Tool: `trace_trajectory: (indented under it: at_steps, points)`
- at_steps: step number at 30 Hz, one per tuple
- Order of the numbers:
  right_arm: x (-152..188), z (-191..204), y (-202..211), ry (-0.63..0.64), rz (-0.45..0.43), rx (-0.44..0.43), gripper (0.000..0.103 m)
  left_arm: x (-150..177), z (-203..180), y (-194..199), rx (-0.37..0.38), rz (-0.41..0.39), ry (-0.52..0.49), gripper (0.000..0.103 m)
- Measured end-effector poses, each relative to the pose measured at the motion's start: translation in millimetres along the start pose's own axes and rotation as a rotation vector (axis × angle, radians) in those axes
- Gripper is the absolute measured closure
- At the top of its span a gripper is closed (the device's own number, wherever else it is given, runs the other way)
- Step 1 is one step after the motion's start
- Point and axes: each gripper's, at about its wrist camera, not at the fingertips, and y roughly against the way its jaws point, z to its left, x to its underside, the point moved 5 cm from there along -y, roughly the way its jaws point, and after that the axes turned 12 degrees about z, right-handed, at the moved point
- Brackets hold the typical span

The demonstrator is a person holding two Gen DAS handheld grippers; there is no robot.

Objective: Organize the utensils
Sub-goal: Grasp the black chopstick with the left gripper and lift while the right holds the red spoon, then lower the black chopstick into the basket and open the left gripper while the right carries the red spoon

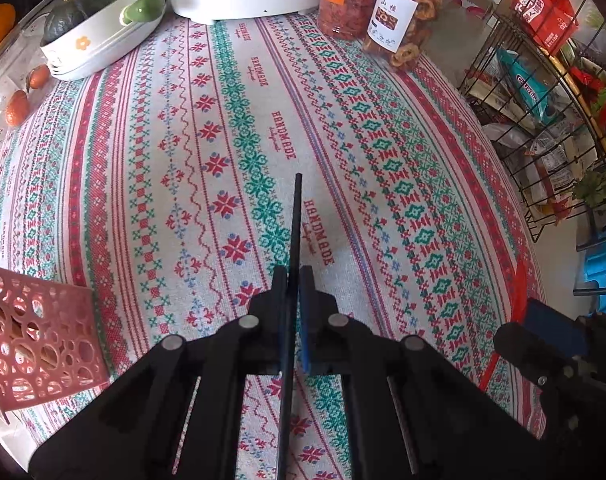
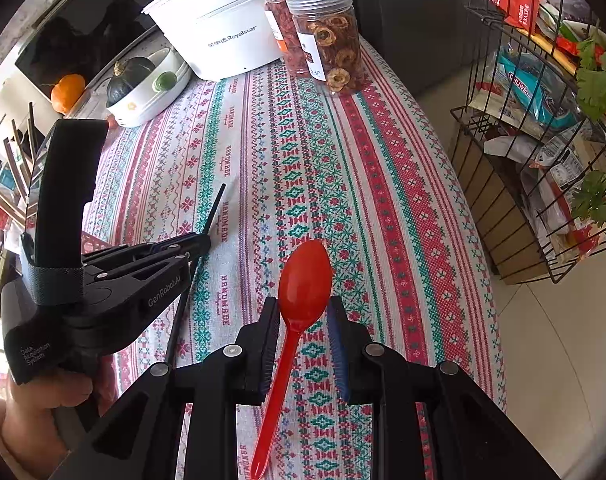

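A thin black chopstick [image 1: 296, 216] is pinched between the pads of my left gripper [image 1: 293, 278], which is shut on it. Its tip pokes forward over the patterned tablecloth and the rest runs back under the jaws. In the right wrist view the left gripper [image 2: 204, 240] is at the left, the chopstick [image 2: 216, 206] angling up out of it. My right gripper [image 2: 304, 305] is shut on a red plastic spoon [image 2: 305, 276], pads against the sides of its bowl, handle trailing back toward the camera. A red perforated basket [image 1: 39, 340] stands at the lower left.
At the far end stand a white cooker [image 2: 223, 36], two jars of dried fruit [image 2: 331, 40] and a white dish with a dark squash [image 2: 143, 92]. A black wire rack of snack packets [image 2: 535, 120] stands past the table's right edge. More chopsticks [image 2: 19, 160] stand at the far left.
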Motion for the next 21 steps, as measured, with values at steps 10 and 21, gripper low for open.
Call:
trace_trajectory:
  at_steps: [10, 21]
  points:
    - [11, 12, 29, 0.035, -0.074, -0.012, 0.078, 57, 11, 74, 0.059, -0.147, -0.059, 0.097]
    - [26, 46, 63, 0.090, -0.174, -0.026, 0.078, 114, 66, 143, 0.125, -0.368, -0.034, 0.097]
